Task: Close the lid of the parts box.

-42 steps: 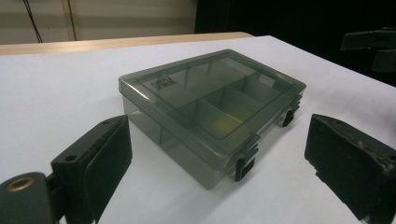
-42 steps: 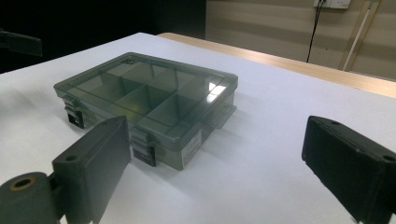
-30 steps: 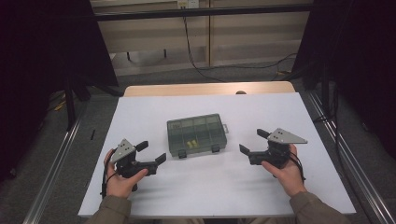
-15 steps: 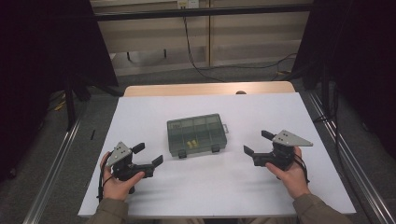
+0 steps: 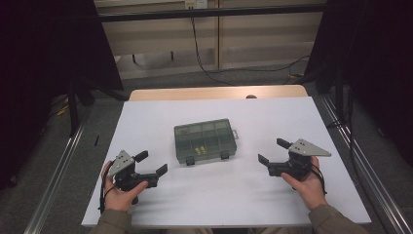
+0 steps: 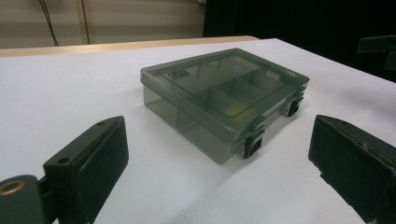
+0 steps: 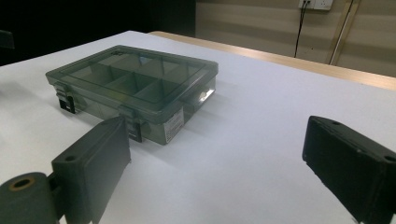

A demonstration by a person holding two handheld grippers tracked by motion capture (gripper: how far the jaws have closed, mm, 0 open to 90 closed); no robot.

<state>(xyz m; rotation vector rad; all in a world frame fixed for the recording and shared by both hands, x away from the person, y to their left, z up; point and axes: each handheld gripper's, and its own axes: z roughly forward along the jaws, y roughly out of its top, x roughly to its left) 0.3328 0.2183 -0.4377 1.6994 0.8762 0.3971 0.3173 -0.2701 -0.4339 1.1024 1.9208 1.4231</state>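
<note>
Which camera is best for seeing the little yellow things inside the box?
The high view: it looks straight down through the clear lid of the box, so the yellow things show in a front compartment. The left gripper view gives just a faint yellowish tint low and side-on; in the right gripper view I cannot make them out.

Ahead of the left gripper (image 5: 151, 164), between its spread jaws, lies bare white table (image 5: 146, 122); the closed plastic box (image 5: 205, 141) is the one obstacle, standing beyond the jaw tips and apart from them. The right gripper (image 5: 273, 151) has the same box ahead and toward its left jaw; open table stretches in front of its right jaw to the far wooden edge (image 7: 299, 63).
</note>
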